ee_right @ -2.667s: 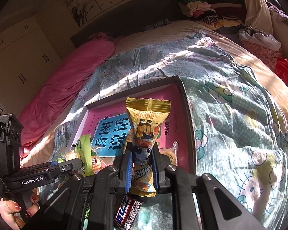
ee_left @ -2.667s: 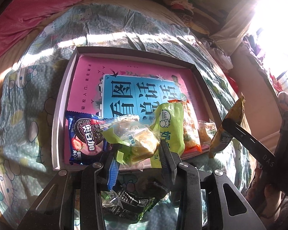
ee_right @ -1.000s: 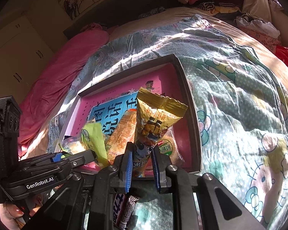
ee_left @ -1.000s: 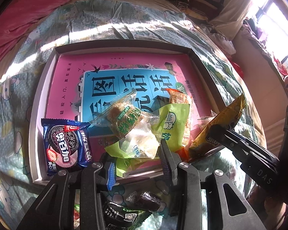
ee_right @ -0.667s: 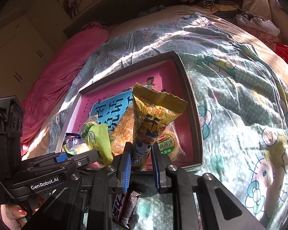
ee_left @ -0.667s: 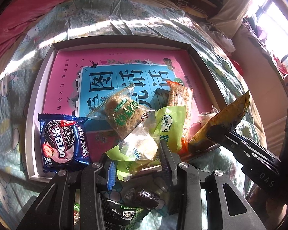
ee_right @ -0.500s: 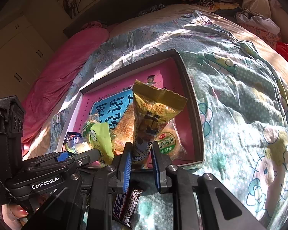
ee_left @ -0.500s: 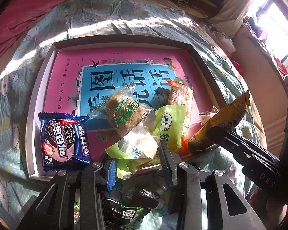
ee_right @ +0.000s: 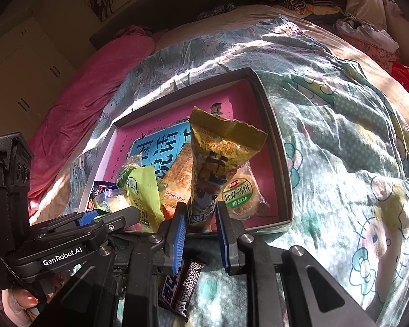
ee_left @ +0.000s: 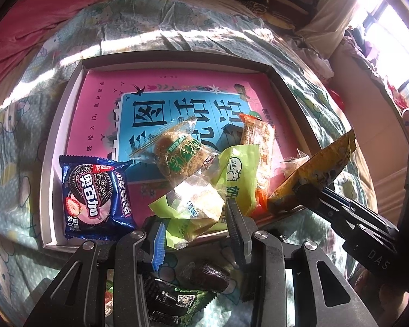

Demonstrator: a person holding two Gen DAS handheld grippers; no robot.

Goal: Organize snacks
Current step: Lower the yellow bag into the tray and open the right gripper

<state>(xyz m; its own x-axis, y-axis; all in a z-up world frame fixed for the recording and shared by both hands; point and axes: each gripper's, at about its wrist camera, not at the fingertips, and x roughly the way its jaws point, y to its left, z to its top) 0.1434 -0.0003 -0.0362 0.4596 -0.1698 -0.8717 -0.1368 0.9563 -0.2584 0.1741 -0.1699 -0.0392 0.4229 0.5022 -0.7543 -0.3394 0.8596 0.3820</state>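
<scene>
The right gripper (ee_right: 199,218) is sitting in the lower middle of its frame, and its 2 blue pads are squeezing the bottom of a yellow snack bag (ee_right: 218,160). The bag is sticking up over the near edge of the shallow box (ee_right: 283,163), which is lying on the cartoon blanket (ee_right: 340,136). A dark candy bar (ee_right: 181,286) is lying on the blanket under this gripper.

The left gripper (ee_left: 196,226), in the lower middle of its frame, is pinching a clear and green cake pack (ee_left: 196,204) at the box's near edge. The pack is leaning into the box.

Inside the box, a pink and blue book (ee_left: 161,109) is covering the floor. A blue cookie pack (ee_left: 95,196) is lying in the lower left corner. A round cake pack (ee_left: 177,152) is resting in the middle, with a green milk pack (ee_left: 240,174) and an orange cracker pack (ee_left: 259,139) to its right. A brown candy (ee_left: 212,275) is lying on the blanket outside the box.
</scene>
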